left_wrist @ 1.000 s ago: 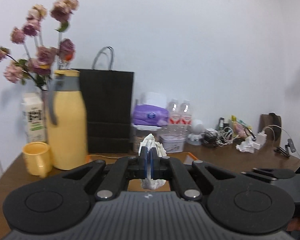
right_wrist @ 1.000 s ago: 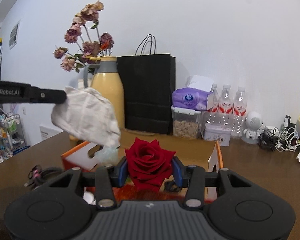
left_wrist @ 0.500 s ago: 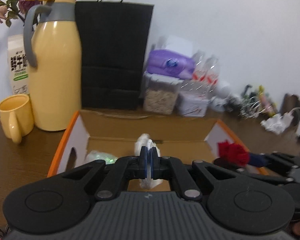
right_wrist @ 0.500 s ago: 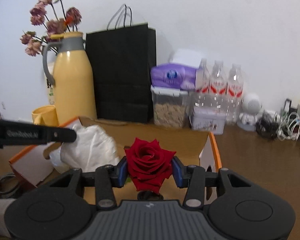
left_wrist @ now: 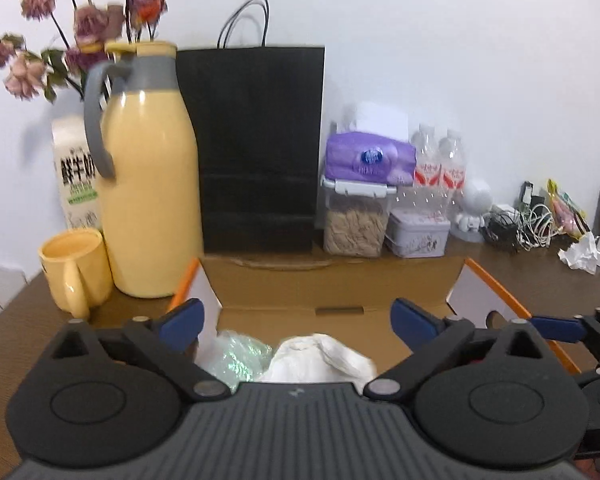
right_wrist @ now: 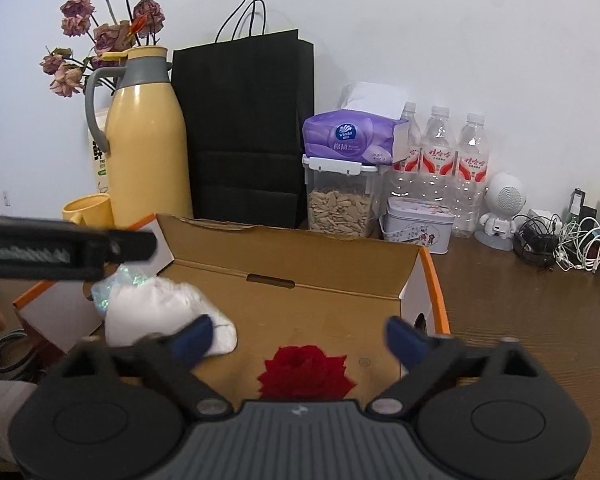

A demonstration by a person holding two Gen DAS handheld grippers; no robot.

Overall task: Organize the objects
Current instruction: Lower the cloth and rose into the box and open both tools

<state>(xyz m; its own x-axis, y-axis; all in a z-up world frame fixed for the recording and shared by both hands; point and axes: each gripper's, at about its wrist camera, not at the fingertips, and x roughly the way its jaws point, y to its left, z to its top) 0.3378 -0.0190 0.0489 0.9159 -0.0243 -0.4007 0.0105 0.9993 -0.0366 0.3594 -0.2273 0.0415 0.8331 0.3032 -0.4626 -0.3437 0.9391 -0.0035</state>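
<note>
Both grippers are hanging over the open cardboard box on the desk w/ jaws spread wide, nothing in either. Left gripper is sitting right above the white crumpled cloth, which is lying inside the box w/ a shiny greenish plastic wrap touching it at its 9 o'clock. In the right wrist view the right gripper is hovering above the red rose, which is lying on the box floor between the blue fingertips, apart from both. Cloth is sitting at abt 10 o'clock from the rose, near the box's left wall. Behind the box at 12 o'clock: black paper bag, w/ yellow thermos + yellow mug at 10–11. Purple tissue pack is resting on a seed container, and water bottles are standing at 1 o'clock.
</note>
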